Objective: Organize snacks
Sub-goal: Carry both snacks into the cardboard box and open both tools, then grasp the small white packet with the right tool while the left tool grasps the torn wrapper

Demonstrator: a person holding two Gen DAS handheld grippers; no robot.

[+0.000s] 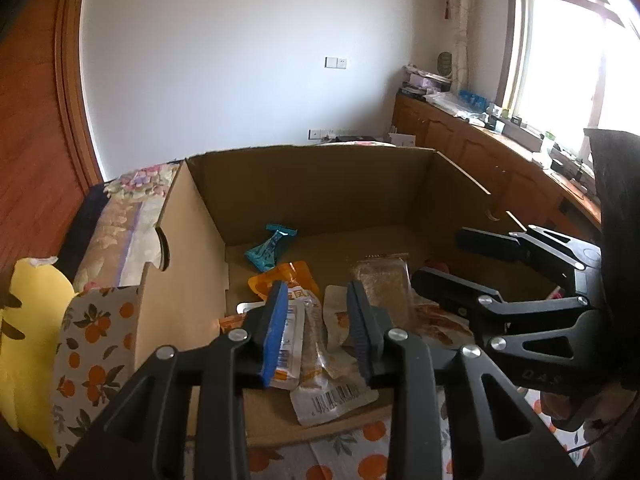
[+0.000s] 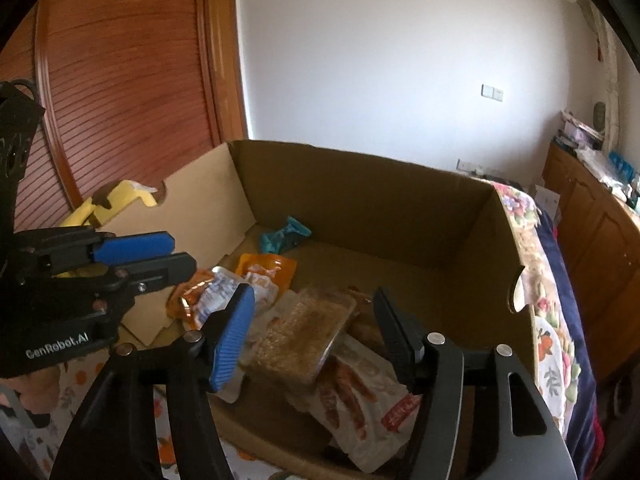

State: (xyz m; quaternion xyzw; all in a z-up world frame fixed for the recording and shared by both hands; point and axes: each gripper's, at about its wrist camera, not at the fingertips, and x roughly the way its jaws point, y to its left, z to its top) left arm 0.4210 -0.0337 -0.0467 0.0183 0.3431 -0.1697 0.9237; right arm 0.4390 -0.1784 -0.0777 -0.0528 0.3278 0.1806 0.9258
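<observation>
My left gripper (image 1: pixel 318 330) hangs over the near edge of the cardboard box (image 1: pixel 320 184), its jaws a narrow gap apart, and I can't see the pads pressing on anything; directly below that gap lies a clear packet with a barcode (image 1: pixel 320 360), its printed end sticking out over the box's front edge toward me. Just beyond my left fingertips sits an orange pouch (image 1: pixel 286 276), and farther off, toward the back left corner, a teal wrapper (image 1: pixel 268 250) lies alone on the box floor. My right gripper (image 2: pixel 314 332) is beside the left, a little deeper in the box, with its jaws set wide; between them, not squeezed, is a clear packet of brown crumbly snack (image 2: pixel 304 334), resting on the pile. Nearer to me under that one lies a white pouch printed with orange-red strips (image 2: pixel 356 404). To the left of my right fingers are the orange pouch and a white-and-blue packet (image 2: pixel 214 294), all bunched together in the front half of the box, while the back half is mostly bare cardboard. The box stands on a cloth printed with oranges (image 1: pixel 92 328), and a yellow object (image 1: pixel 28 340) sits outside the box's left wall.
</observation>
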